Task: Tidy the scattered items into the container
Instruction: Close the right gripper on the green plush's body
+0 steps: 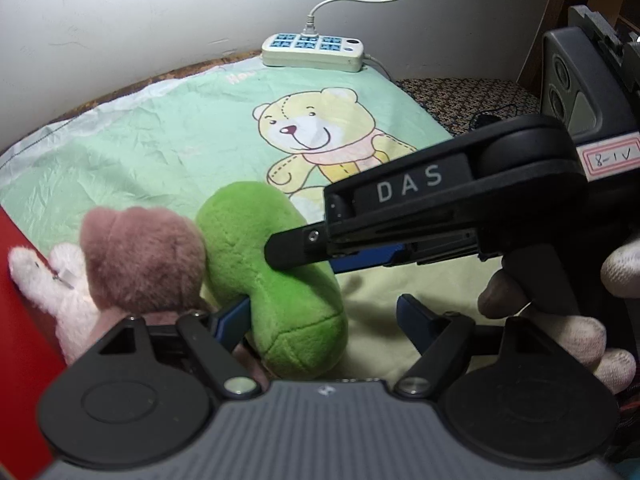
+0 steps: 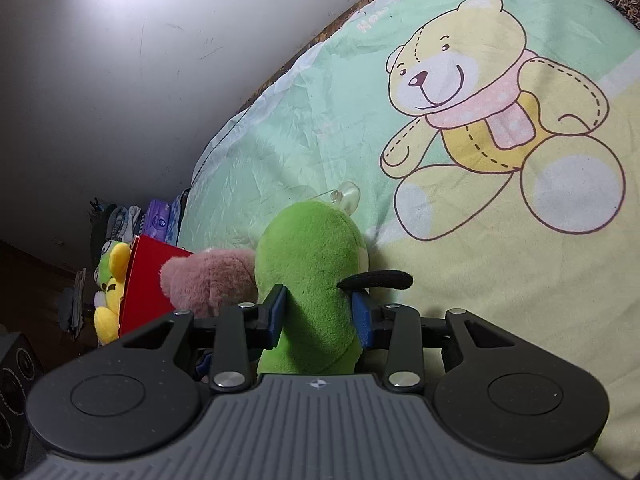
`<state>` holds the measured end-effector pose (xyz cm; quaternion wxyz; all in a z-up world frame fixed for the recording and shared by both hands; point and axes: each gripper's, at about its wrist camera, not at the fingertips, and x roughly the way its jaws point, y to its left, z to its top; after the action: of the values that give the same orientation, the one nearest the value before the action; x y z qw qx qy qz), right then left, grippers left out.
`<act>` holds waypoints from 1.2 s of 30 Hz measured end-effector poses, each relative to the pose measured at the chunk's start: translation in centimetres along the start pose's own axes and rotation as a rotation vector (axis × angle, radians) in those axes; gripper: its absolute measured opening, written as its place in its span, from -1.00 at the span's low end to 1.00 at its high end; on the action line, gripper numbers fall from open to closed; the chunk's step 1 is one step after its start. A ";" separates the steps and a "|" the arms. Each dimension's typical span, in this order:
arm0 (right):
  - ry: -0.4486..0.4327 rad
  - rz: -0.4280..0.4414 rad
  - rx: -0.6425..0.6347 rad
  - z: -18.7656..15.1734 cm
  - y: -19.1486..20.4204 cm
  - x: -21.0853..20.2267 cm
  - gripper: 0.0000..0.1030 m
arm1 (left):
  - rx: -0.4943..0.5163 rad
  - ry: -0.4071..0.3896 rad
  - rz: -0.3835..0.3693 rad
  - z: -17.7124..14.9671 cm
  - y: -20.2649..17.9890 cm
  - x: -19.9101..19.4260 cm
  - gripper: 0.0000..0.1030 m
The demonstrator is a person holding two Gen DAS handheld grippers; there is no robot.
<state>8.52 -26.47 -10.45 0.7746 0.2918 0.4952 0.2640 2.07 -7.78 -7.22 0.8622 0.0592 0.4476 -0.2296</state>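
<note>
A green plush toy lies on the bear-print sheet. My right gripper reaches in from the right, and in the right wrist view its blue pads press both sides of the green plush toy, so the right gripper is shut on it. My left gripper stands open around the plush's near end, its right finger clear of it. A mauve and pink plush leans against the red container at the left.
A white power strip lies at the sheet's far edge by the wall. A gloved hand holds the right gripper. A black speaker stands at the right. A yellow and green plush shows beyond the red container.
</note>
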 end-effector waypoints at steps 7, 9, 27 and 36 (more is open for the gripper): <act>-0.006 -0.072 -0.006 -2.3 -0.7 -3.3 -0.25 | 0.138 0.042 -0.089 -2.0 -3.4 -0.9 0.54; -0.004 -0.089 0.002 -3.4 -0.9 -4.1 -0.25 | 0.175 0.053 -0.110 -2.7 -4.2 -1.2 0.54; -0.030 -0.124 0.116 -8.9 -2.1 -8.5 -0.16 | 0.117 0.108 -0.274 -5.7 -5.1 -3.6 0.59; -0.055 -0.112 0.154 -8.4 -2.4 -8.5 -0.14 | 0.018 0.073 -0.257 -4.8 -3.4 -3.5 0.59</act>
<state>-2.06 -32.48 -9.74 0.7767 0.3292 0.5083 0.1734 -4.80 -8.14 -6.93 0.8082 0.0174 0.4805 -0.3401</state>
